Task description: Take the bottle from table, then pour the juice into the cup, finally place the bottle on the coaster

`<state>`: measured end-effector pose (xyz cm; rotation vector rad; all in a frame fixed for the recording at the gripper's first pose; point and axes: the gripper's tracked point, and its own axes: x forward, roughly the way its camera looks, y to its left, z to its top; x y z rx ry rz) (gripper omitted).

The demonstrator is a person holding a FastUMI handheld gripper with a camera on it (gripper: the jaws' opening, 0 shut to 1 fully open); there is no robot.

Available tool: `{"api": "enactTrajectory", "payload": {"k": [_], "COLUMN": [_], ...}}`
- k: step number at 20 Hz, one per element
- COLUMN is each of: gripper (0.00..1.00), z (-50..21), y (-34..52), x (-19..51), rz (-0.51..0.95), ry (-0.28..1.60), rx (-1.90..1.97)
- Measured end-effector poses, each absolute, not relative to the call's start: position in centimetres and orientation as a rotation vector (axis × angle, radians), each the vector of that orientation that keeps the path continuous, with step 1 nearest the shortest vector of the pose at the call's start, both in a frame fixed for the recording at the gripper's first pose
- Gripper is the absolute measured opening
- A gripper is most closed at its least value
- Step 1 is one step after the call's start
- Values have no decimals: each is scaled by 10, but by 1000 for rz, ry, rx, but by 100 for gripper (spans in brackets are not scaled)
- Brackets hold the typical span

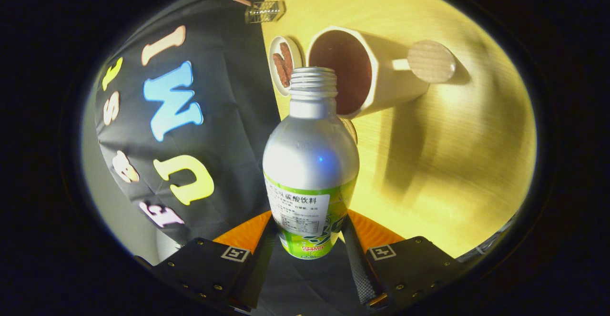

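A silver metal bottle (310,163) with a green label and an uncapped threaded neck sits between my fingers. My gripper (310,247) is shut on its lower part, one black finger (263,254) on each side. The view is rolled, so the bottle is tipped far over relative to the wooden table (452,163). Its mouth is right in front of the dark opening of the white cup (381,82), which has a side handle ending in a round disc. No stream of juice shows. A small round coaster-like dish (285,62) with brown shapes lies beside the cup.
A small clear box (265,11) sits at the table's edge beyond the cup. A round wooden edge (351,130) peeks out behind the bottle's shoulder. The bare tabletop stretches past the cup's handle.
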<state>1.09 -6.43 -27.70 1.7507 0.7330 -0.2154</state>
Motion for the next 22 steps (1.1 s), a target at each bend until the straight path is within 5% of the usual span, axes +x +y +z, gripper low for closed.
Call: {"api": "enactTrajectory", "payload": {"k": [22], "gripper": [76], "z": [-326], "y": [-44], "x": [1], "rz": [-237], "ry": [759], "rx": [886]}}
